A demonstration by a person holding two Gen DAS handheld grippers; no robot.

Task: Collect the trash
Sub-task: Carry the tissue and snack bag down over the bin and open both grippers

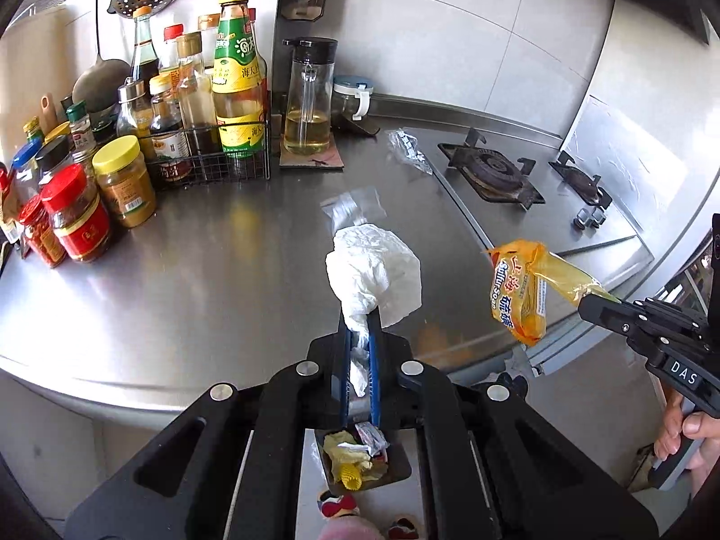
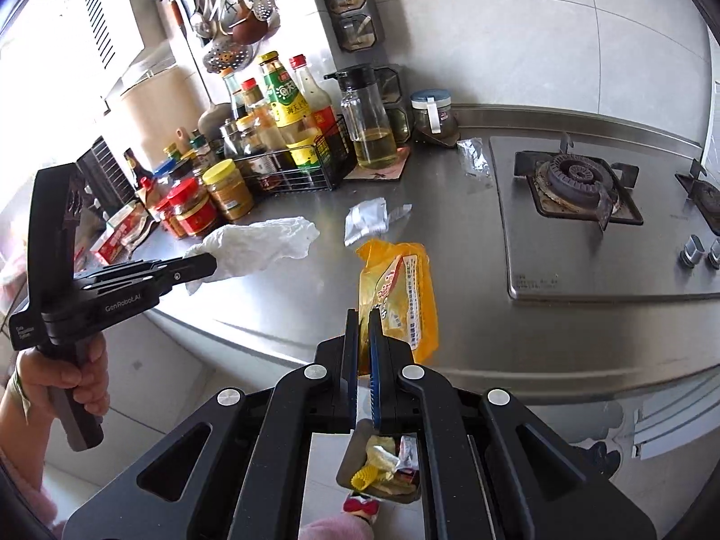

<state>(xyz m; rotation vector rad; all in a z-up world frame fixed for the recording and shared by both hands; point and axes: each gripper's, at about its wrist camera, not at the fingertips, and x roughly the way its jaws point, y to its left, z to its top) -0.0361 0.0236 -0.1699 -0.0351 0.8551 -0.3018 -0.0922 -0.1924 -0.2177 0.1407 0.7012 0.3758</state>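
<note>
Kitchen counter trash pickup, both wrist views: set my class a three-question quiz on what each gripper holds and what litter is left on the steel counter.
1. True or false: the left gripper is shut on a yellow soap wrapper.
2. Multiple choice: where does the crinkled silver wrapper lie? A) inside the wire rack B) on the counter beside the gas stove C) in the bin below
3. Short answer: which piece of litter lies flat on the steel counter just beyond the held white tissue?

Key
1. False: it grips the white tissue; the right gripper grips the yellow soap wrapper.
2. B
3. The clear plastic bag.
</note>
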